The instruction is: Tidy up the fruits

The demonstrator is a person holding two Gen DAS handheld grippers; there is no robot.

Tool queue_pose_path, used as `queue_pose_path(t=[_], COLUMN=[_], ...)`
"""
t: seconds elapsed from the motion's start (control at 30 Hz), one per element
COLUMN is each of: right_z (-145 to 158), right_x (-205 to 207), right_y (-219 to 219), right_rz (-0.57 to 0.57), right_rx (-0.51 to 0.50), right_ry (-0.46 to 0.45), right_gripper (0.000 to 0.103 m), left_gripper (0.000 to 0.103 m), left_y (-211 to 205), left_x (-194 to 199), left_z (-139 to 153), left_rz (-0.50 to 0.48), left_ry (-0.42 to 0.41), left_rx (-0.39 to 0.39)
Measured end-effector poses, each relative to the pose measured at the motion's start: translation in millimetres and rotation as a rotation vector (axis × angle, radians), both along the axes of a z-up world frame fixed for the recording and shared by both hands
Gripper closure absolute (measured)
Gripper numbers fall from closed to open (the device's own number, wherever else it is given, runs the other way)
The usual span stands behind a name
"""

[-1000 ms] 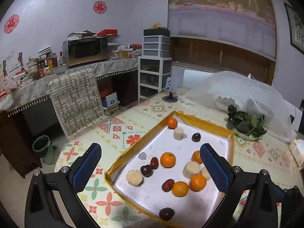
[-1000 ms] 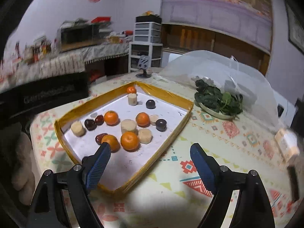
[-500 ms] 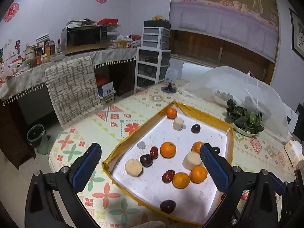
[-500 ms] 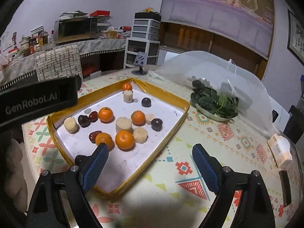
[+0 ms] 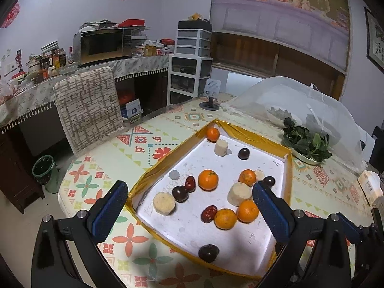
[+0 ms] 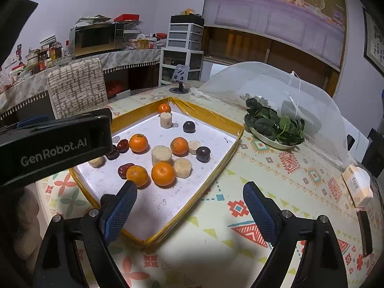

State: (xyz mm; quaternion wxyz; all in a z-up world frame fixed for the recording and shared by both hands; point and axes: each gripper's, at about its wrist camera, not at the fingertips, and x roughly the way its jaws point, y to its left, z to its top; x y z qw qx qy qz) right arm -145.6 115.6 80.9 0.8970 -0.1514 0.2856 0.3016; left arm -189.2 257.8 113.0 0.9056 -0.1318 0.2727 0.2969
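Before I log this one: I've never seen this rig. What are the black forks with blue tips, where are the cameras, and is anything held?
Each fork is a hand-held two-finger gripper with blue pads, carried by a person; there is no robot arm. A fisheye camera sits on each, looking along its fingers. One picture is from the left gripper, the other from the right gripper. Both are open and hold nothing. On the patterned table lies a gold-rimmed tray with scattered oranges, dark plums, red dates and pale cut chunks. Beside it sit a plate of greens and a mesh food cover.
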Motion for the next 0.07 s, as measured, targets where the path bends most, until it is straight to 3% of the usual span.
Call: queue_pose_path(t=[0.07], right_z=[2.4], right_x=[4.5], right_y=[-8.7], right_rz=[-0.026], right_rx=[0.022], right_ry=[0.013], right_gripper=[0.010], left_gripper=[0.000], left_y=[-8.8], left_x=[1.9], left_z=[3.7], left_rz=[-0.018], left_ry=[0.008], left_rx=[0.014])
